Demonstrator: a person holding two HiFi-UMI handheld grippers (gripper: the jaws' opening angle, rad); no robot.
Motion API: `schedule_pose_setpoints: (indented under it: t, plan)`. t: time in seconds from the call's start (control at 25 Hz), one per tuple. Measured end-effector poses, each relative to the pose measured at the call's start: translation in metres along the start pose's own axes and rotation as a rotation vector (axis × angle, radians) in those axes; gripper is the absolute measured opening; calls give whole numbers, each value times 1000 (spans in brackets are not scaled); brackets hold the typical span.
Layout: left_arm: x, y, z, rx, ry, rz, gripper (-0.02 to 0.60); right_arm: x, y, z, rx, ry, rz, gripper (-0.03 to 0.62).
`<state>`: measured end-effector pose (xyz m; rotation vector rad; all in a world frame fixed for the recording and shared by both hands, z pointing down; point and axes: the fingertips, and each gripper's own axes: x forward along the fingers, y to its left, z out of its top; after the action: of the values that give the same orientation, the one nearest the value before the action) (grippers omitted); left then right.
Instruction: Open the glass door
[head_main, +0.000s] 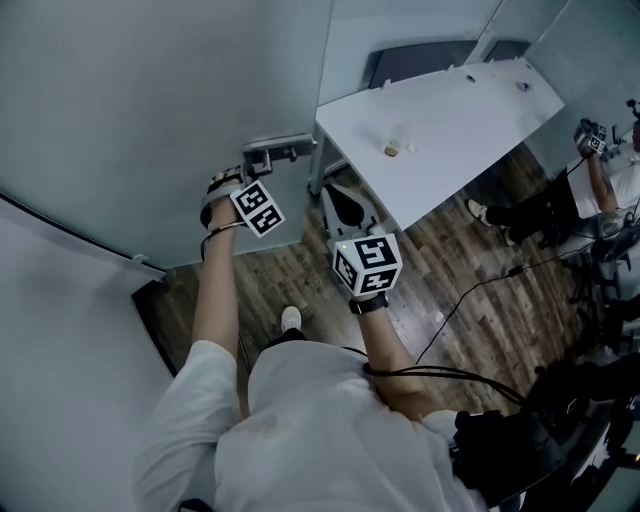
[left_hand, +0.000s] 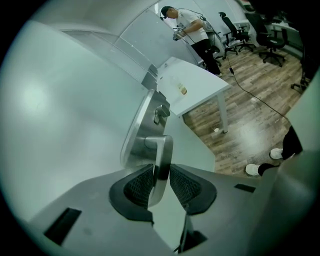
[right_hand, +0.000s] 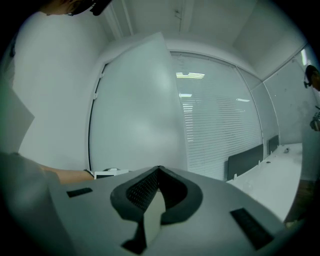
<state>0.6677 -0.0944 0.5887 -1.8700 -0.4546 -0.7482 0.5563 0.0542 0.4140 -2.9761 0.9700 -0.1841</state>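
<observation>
The left gripper (left_hand: 160, 175) is clamped on the door handle (left_hand: 162, 150). Its ribbed pads press the lower end of the lever from both sides. The main risk, as I judge it, sits right there. The lever is smooth brushed metal and is held near its tip, so a pull at an angle to the handle could let it slide out between the pads. The door would then stop or swing back. Squeezing harder while twisting could also jam the lever against its plate (left_hand: 137, 125).

The right gripper (right_hand: 159, 170) hangs to the right of the handle, closed on nothing, its jaws meeting at the tip. It offers no backup if the left one slips.

The glass door (left_hand: 65, 110) carries the handle near its free edge. It is a pale, frosted panel, and a small lock knob sits just beyond the handle on the same rounded metal plate. From the right gripper view it seems to stand at an angle to the blind-covered glazing behind, so I judge it partly open.

Beyond the handle a white table (head_main: 450, 120) stands close. A wide swing could knock the door edge into its corner. Far past the handle, another person (left_hand: 192, 27) stands at the table's other end.
</observation>
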Motion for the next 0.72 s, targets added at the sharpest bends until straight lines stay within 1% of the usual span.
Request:
schedule_pose_setpoints:
  t: [0.08,0.16,0.28,0.36,0.44,0.52,0.72]
  plan:
    - [-11,-9,-8,8,41,23,81,-26,4,0,1,-10,5,-3]
    - [-20,-15,-12,4,87,49,81,-55,3,-5,5,3,4,-3]
    - [-32,-30,-11,0,144,51,81,-99,1,-15,22,27,29,-3]
    - [-42,-38,-13,-3,157,54,81,-121,4,-21,33,23,60,-3]
    - [-53,-45,-14,-25,154,65,86,-139,8,-28,54,28,85,-3]
    - [-63,-57,-18,-49,160,59,95,-155,14,-38,81,38,111,-3]
    - [-90,-84,-29,-28,207,24,95,-180,25,-42,109,40,149,-3]
